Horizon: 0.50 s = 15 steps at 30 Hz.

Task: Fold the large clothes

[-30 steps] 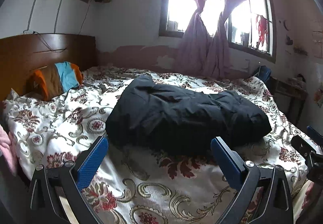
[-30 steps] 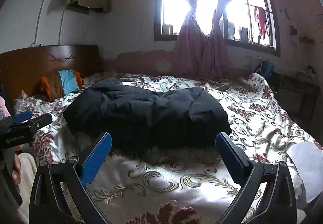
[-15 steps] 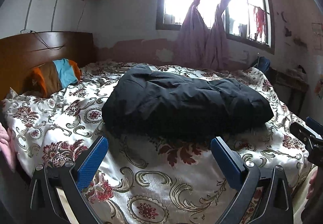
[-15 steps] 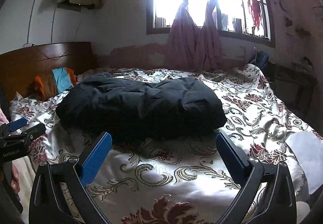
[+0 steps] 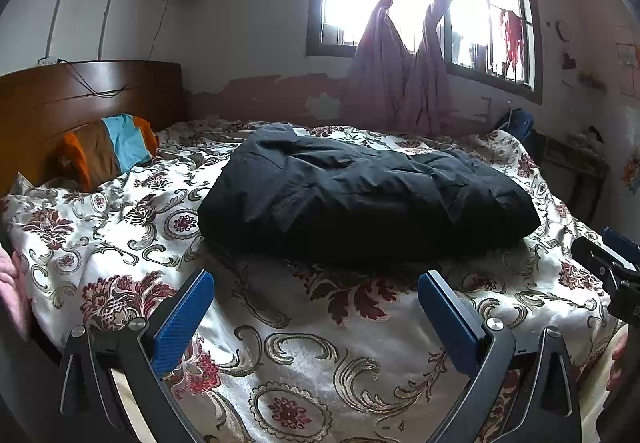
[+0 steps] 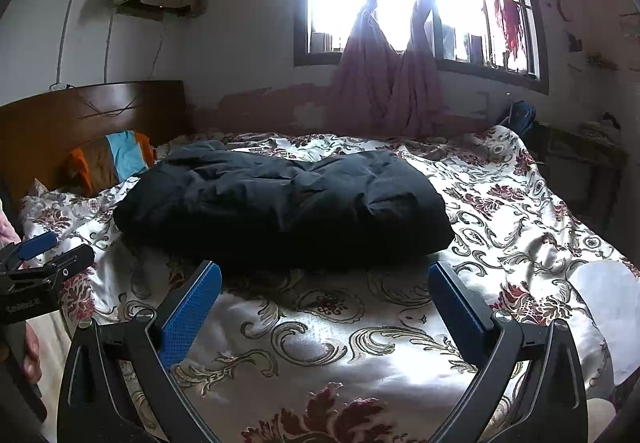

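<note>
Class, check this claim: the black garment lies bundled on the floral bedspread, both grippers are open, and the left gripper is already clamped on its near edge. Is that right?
Not quite. The left gripper holds nothing: in the left wrist view its open fingers hang short of the black garment, with bare floral bedspread between them. The right gripper is open too, as stated.

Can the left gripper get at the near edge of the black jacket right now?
Probably yes. The left gripper is open and empty, pointed at the black jacket, with only bare floral bedspread between them. Nothing blocks the path; the right gripper sits off to the side.
</note>
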Each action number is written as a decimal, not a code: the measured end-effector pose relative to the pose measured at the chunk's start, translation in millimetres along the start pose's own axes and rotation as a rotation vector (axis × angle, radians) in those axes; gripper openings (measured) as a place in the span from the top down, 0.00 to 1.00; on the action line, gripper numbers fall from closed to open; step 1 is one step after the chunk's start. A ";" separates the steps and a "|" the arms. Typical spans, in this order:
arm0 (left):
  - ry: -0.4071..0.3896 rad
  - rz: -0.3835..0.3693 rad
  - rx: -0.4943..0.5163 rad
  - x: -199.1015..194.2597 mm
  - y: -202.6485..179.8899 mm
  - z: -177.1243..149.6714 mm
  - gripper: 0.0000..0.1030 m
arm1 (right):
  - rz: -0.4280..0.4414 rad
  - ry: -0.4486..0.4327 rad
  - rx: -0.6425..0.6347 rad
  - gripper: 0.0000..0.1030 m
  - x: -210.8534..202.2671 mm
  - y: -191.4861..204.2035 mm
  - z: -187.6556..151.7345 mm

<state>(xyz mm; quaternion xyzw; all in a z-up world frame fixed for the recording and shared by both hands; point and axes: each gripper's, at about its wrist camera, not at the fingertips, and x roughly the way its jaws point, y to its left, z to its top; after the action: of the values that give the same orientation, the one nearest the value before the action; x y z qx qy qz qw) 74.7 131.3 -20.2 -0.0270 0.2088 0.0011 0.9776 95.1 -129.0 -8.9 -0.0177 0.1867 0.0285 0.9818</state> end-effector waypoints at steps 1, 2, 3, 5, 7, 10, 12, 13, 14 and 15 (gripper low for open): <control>-0.001 0.000 0.000 0.1 -0.2 0.1 0.00 | 0.000 -0.001 0.001 0.02 0.1 0.2 0.2; -0.002 0.001 0.000 0.1 -0.5 0.2 0.00 | 0.000 -0.001 0.001 0.02 0.7 0.8 0.1; -0.003 0.002 0.002 -0.2 -0.2 -0.1 0.00 | -0.001 0.001 0.002 0.02 1.0 1.2 0.3; -0.006 0.003 0.006 -0.1 -0.2 -0.9 0.00 | -0.001 0.000 0.002 0.02 0.4 1.2 0.2; -0.006 0.005 0.007 -0.1 -0.3 -1.3 0.00 | -0.002 -0.001 0.000 0.02 0.3 1.2 0.1; -0.003 0.013 0.009 0.2 0.7 -1.8 0.00 | 0.002 -0.003 0.002 0.02 0.9 0.8 -0.1; -0.002 0.014 0.007 0.4 1.5 -1.3 0.00 | 0.002 0.000 0.003 0.02 1.0 0.8 -0.5; -0.001 0.015 0.006 0.5 1.8 -1.4 0.00 | 0.003 -0.001 0.004 0.02 0.5 1.2 -0.7; -0.001 0.016 0.006 0.5 2.0 -1.4 0.00 | 0.002 -0.001 0.005 0.02 0.7 2.0 -0.9; 0.000 0.015 0.007 0.5 2.4 -1.2 0.00 | 0.002 0.000 0.003 0.02 0.8 1.0 -0.4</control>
<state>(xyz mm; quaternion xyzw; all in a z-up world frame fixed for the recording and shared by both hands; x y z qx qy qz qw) 74.6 133.6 -21.6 -0.0219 0.2091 0.0079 0.9776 95.6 -127.9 -9.6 -0.0162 0.1869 0.0290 0.9818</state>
